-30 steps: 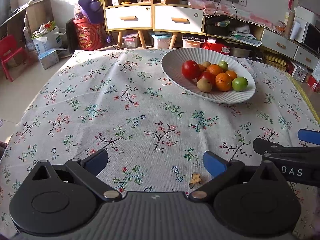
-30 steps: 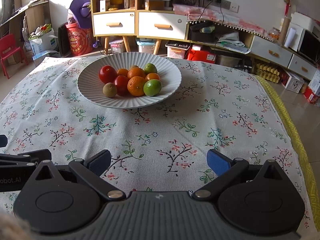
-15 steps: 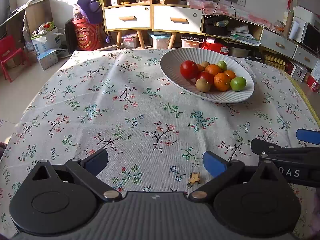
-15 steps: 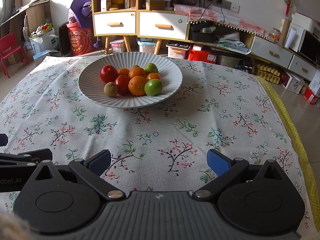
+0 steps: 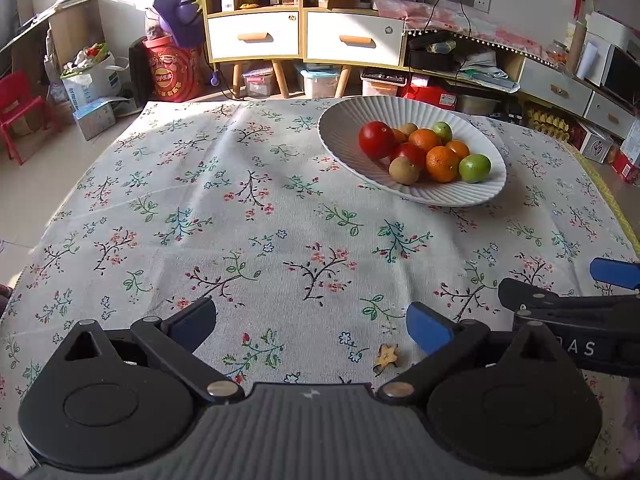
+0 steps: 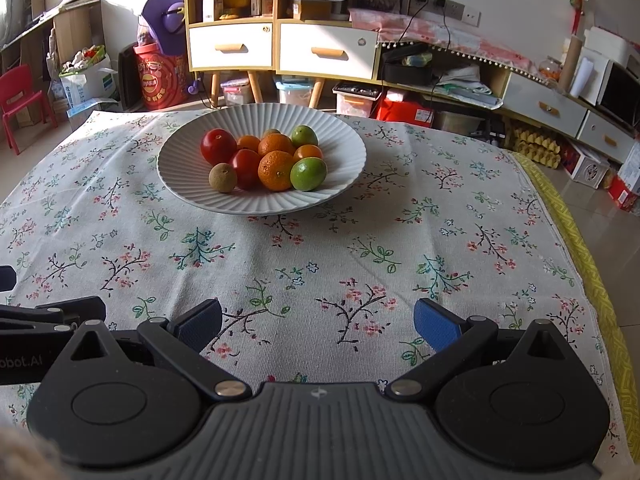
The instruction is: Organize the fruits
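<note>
A white ribbed plate (image 5: 348, 136) (image 6: 344, 160) sits on the floral tablecloth and holds several fruits: red tomatoes (image 5: 376, 139) (image 6: 218, 146), oranges (image 5: 441, 163) (image 6: 275, 170), green limes (image 5: 474, 168) (image 6: 308, 173) and a small brown fruit (image 5: 404, 170) (image 6: 222, 177). My left gripper (image 5: 310, 322) is open and empty, low over the near cloth, well short of the plate. My right gripper (image 6: 318, 322) is open and empty, also near the front edge, facing the plate. Each gripper's side shows in the other's view.
A small dried yellow scrap (image 5: 387, 356) lies on the cloth by the left gripper. The tablecloth (image 6: 440, 216) covers the table; its yellow edge (image 6: 568, 216) runs along the right. Drawers, boxes and a red chair (image 5: 18, 110) stand beyond the table.
Both views have shifted very slightly toward the plate; both grippers stay open and empty. Nothing on the table has moved.
</note>
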Available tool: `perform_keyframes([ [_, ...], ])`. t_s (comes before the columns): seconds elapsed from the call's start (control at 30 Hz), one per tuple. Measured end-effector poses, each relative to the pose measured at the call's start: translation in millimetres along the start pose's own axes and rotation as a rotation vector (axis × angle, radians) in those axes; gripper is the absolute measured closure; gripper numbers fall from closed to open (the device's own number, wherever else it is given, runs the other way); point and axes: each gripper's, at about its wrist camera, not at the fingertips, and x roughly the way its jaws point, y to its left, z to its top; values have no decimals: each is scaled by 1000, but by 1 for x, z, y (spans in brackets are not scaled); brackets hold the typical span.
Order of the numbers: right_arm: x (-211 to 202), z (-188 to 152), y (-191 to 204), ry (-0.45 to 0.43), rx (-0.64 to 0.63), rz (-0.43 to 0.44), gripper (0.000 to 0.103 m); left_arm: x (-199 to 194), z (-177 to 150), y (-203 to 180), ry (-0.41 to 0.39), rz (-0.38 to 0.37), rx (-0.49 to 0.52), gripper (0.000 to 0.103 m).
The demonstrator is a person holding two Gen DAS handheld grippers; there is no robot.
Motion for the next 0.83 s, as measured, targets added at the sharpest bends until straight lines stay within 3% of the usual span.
perform_keyframes([
  [0.83,1,-1,2,0,-3,3,1,-2,0,0,-10,9,7,7],
])
